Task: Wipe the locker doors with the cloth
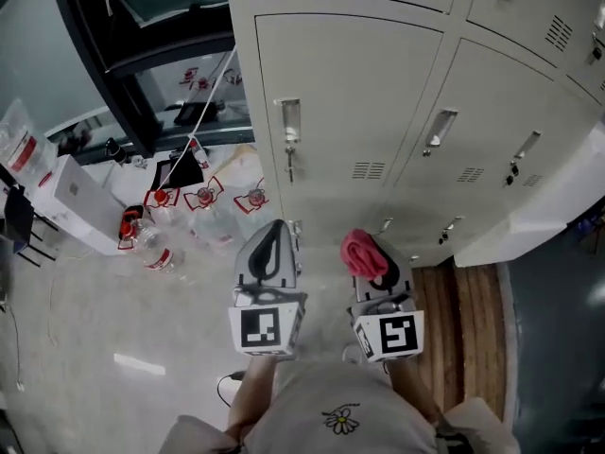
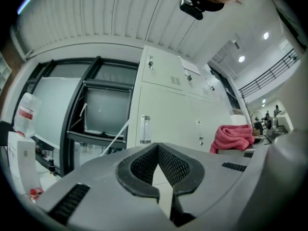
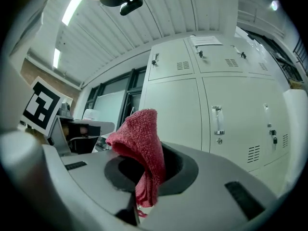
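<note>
Beige locker doors [image 1: 350,93] fill the top of the head view, each with a metal handle [image 1: 290,126]. A red cloth [image 1: 360,251] sticks up from my right gripper [image 1: 369,265], which is shut on it a short way in front of the lower doors. In the right gripper view the cloth [image 3: 139,143] folds over the closed jaws, with the locker doors [image 3: 178,114] beyond. My left gripper [image 1: 274,244] is beside it on the left, shut with nothing in it. In the left gripper view its fingertips [image 2: 155,153] meet, and the cloth [image 2: 235,136] shows at right.
Several plastic bottles with red labels [image 1: 203,197] and a white box [image 1: 80,206] lie on the floor left of the lockers. A black window frame [image 1: 123,64] stands behind them, a white rod [image 1: 203,112] leaning on it. Wooden flooring [image 1: 473,320] runs at right.
</note>
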### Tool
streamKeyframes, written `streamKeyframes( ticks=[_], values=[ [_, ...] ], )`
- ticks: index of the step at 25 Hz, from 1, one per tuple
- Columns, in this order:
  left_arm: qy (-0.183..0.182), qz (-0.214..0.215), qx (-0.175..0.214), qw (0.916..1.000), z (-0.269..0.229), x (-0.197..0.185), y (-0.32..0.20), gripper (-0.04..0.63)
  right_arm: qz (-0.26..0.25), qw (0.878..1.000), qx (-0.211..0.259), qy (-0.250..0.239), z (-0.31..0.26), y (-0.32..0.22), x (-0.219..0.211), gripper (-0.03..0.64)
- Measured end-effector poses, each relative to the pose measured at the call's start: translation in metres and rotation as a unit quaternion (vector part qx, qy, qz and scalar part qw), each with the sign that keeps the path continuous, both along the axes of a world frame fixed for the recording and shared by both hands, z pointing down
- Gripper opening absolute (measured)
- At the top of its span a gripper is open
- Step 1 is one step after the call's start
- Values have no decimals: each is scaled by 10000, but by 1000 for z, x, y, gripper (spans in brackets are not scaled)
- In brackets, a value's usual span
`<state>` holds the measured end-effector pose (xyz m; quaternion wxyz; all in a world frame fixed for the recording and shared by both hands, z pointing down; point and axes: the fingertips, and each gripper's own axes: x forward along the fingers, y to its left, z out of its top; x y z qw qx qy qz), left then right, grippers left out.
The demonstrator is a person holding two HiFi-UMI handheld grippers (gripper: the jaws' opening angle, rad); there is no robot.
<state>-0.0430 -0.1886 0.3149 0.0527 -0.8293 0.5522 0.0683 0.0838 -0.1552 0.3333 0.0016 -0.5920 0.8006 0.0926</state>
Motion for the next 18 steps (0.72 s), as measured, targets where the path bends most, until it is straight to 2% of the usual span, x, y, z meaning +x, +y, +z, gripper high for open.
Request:
streamKeyframes(
  ticks=[5,9,13,18],
  values=[
    [86,-486,104,9987,-1,1,5,15,-354,9994,43,29,4,-9,10,29],
    [79,-700,123,9974,1,0,7,16,-529,9986,-39,31,10,-9,11,29],
    [27,-748,134,9971,0,0,2,16,-466,9989,-67,-38,13,-11,15,29],
    [52,-597,163,9981,-5,1,-8,17,-363,9993,-37,-9,9,-16,14,29]
  ],
)
